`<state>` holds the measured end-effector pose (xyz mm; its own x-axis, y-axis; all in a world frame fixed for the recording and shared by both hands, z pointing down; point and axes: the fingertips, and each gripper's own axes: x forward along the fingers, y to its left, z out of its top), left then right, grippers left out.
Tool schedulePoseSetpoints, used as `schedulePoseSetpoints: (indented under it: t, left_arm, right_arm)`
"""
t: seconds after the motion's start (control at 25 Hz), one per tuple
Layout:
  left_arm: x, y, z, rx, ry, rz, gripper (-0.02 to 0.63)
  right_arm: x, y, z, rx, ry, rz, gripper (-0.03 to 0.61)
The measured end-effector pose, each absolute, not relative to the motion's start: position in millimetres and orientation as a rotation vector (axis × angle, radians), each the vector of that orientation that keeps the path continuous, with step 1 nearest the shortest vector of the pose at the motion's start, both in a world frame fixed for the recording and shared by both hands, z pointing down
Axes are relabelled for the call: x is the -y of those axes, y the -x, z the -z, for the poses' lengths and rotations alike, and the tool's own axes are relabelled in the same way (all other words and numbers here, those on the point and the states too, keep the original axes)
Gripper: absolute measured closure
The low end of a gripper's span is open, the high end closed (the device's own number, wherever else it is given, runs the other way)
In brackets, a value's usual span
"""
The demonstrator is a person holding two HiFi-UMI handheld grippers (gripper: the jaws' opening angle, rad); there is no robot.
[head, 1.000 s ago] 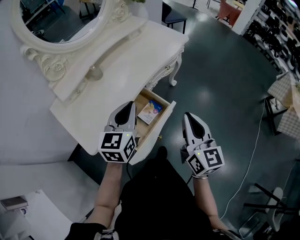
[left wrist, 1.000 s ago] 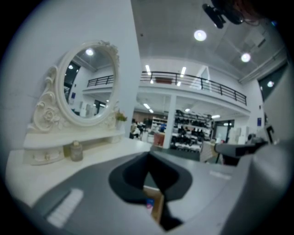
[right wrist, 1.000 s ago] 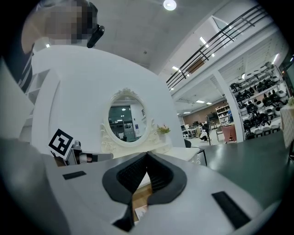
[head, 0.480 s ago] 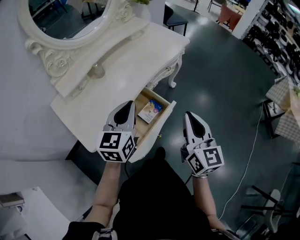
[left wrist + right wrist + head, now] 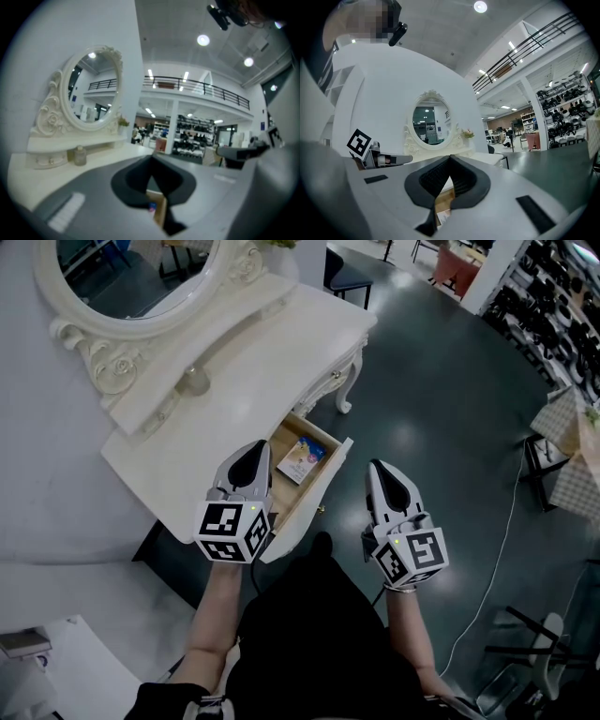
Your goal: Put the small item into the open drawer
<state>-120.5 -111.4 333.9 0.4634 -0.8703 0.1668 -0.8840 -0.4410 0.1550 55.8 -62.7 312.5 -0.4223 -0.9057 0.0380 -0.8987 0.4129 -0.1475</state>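
**Grey floor (image 5: 441, 409), white dressing table (image 5: 253, 362), nothing in our grip**

We look steeply down on the dressing table, which fills the upper left of the head view. Its oval mirror (image 5: 131, 277) sits at the top edge, and a little jar (image 5: 194, 381) stands on the raised shelf below it. The drawer (image 5: 328, 481) stands pulled out near the middle of the frame. The small item (image 5: 302, 459), a flat pale packet with a blue corner, lies inside on the wooden bottom. Our left gripper (image 5: 255, 454) hangs at the drawer's left wall, jaws pressed together with nothing between them. Our right gripper (image 5: 378, 472) is just right of the drawer front, over the floor, jaws likewise closed and empty.
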Motion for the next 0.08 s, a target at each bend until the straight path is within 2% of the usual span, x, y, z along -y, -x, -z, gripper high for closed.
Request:
schedulePoseSetpoints:
  t: [0.08]
  left_arm:
    - [111.3,121.4,-334.3,1.517,-2.495,-0.094,0.609]
  right_arm:
    - [62.7,-53.9,-312.9,-2.601,1.659,0.224,0.575]
